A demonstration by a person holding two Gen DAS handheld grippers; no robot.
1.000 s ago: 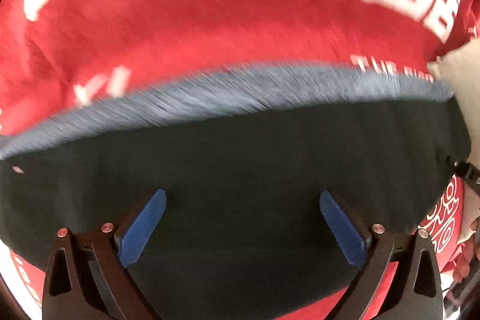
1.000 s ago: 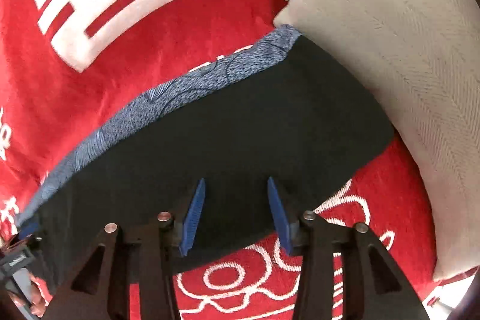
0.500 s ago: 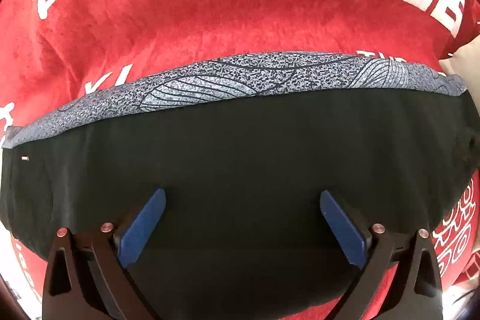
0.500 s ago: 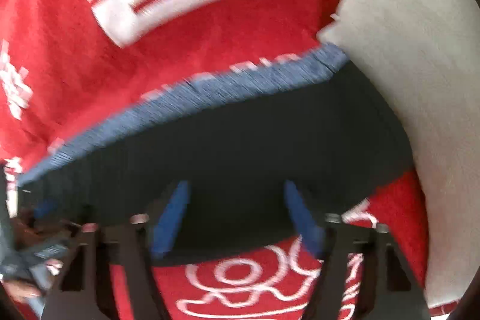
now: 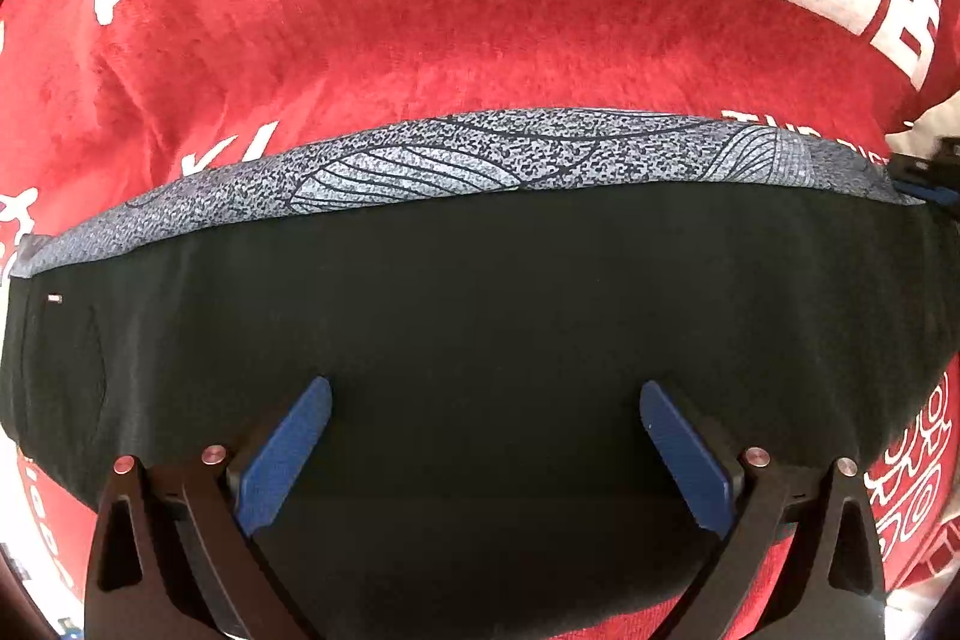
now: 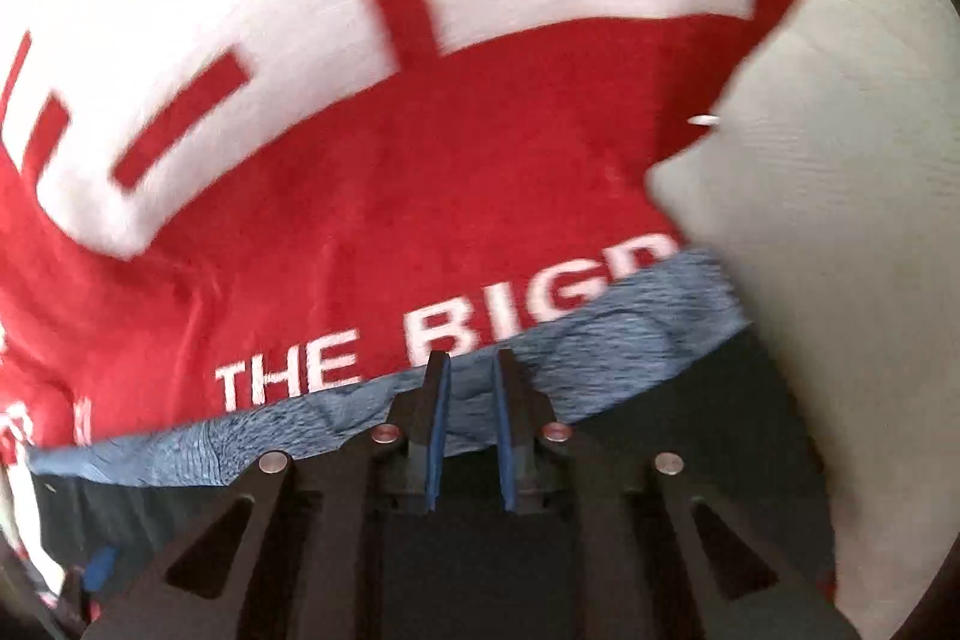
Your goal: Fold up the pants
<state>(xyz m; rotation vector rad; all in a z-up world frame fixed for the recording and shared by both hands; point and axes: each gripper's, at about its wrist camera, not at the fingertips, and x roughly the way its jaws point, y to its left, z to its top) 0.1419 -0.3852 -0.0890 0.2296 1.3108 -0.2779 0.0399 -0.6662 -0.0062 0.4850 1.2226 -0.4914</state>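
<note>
The black pants (image 5: pixel 480 316) are lying folded flat on a red blanket (image 5: pixel 456 10) with large white characters, and their grey-blue patterned waistband (image 5: pixel 480 154) is running along the edge farthest from both grippers. The left gripper (image 5: pixel 486 424) is hovering over the dark cloth with its blue pads (image 5: pixel 282 454) standing wide apart, gripping nothing; the waistband is lying well ahead of its fingertips. The right gripper (image 6: pixel 469 382) is pointing down at the waistband (image 6: pixel 600 340), its fingertips reaching over that patterned strip. Its jaws have just been closing and are now standing with only a narrow gap between the blue pads (image 6: pixel 437 436); whether any cloth is pinched there cannot be told through the blur. A pale cream cushion (image 6: pixel 840 196) is sitting to the right of this gripper, touching the pants' end. White lettering on the blanket is showing just beyond the fingertips.
</note>
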